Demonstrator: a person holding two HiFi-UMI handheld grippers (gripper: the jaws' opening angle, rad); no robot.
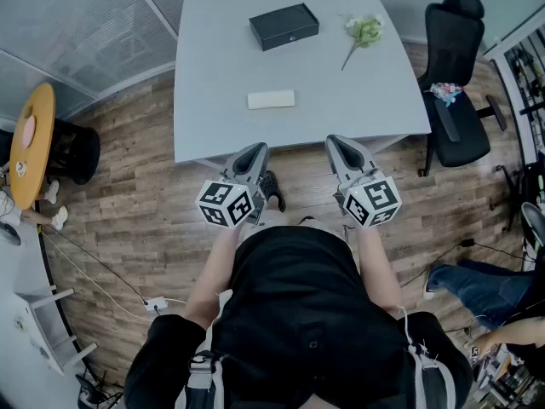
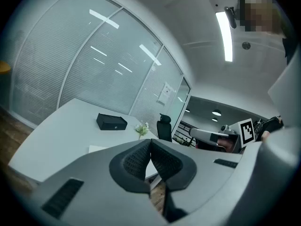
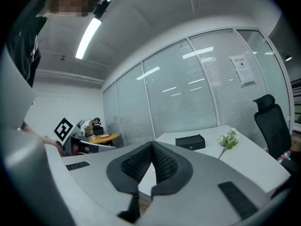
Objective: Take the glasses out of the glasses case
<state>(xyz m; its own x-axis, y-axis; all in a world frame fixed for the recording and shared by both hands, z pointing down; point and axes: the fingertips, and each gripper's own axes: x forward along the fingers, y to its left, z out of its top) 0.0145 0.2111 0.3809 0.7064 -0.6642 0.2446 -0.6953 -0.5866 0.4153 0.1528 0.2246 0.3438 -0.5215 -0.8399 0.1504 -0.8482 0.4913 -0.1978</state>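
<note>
**Nothing picked up yet**

The black glasses case [image 1: 283,25] lies closed at the far side of the white counter [image 1: 213,58], with a flower sprig [image 1: 364,31] near it on the right. The left hand-held gripper [image 1: 254,152] and right hand-held gripper [image 1: 340,143] hover at the counter's near edge, both clenched on nothing.

A black rectangular case [image 1: 283,25] and a flat white block [image 1: 271,100] lay on the light grey table [image 1: 213,66]; the left gripper [image 1: 255,150] and right gripper [image 1: 337,141] hovered before its near edge.
</note>
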